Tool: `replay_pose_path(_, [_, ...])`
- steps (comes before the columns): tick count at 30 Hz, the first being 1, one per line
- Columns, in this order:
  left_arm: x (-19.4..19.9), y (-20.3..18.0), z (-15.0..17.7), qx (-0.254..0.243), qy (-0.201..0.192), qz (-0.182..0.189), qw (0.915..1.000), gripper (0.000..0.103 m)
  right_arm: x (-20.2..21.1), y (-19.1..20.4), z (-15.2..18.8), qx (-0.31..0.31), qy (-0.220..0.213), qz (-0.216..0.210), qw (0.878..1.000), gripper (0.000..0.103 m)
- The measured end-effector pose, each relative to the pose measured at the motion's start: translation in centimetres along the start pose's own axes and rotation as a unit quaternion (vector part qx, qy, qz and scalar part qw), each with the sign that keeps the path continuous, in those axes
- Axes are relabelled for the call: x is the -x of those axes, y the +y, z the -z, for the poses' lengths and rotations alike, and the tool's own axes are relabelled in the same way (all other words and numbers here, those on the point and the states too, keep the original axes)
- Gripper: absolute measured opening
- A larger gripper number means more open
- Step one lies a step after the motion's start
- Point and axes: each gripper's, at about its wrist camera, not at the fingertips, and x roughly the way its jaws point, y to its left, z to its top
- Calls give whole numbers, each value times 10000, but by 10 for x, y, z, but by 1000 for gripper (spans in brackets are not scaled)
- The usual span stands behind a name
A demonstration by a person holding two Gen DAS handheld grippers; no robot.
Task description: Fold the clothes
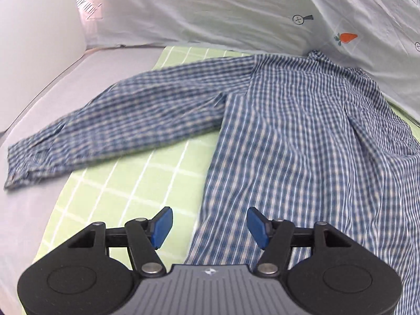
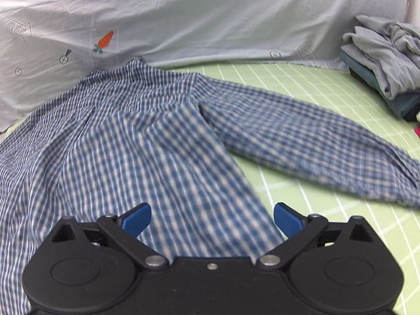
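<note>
A blue and white checked shirt (image 1: 302, 136) lies spread on a green checked mat (image 1: 126, 181), collar toward the back. Its left sleeve (image 1: 110, 120) stretches out leftward onto the grey surface. In the right wrist view the same shirt (image 2: 126, 144) fills the left and middle, and its right sleeve (image 2: 315, 141) runs out to the right. My left gripper (image 1: 210, 227) hovers open above the shirt's left hem edge, blue pads apart with nothing pressed between them. My right gripper (image 2: 212, 221) stands wide open above the shirt's right hem, holding nothing.
A pale printed sheet (image 1: 236, 15) with a carrot print (image 2: 105, 40) rises behind the shirt. A pile of grey and dark folded clothes (image 2: 386, 63) sits at the back right on the green mat (image 2: 328, 89). A grey surface (image 1: 34, 78) lies left of the mat.
</note>
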Motion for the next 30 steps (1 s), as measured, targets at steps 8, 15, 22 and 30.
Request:
replay_pose_path(8, [25,19,74,276,190,-37,9994,63,34,-17,56,-197,268,338,9989,101])
replay_pose_path(15, [42,15,97,128,117,-71,9998,38,54,-32,74,-410,68,614,9972,53])
replay_pose_path(22, [46,27,96,337,148,-86,9993,1,72,-39,87,-522,104,709,9961,3])
replay_pose_path(30, [57,50,87,674,79,-331,9971,1,96,-29,111,-377,431,568,9967,1])
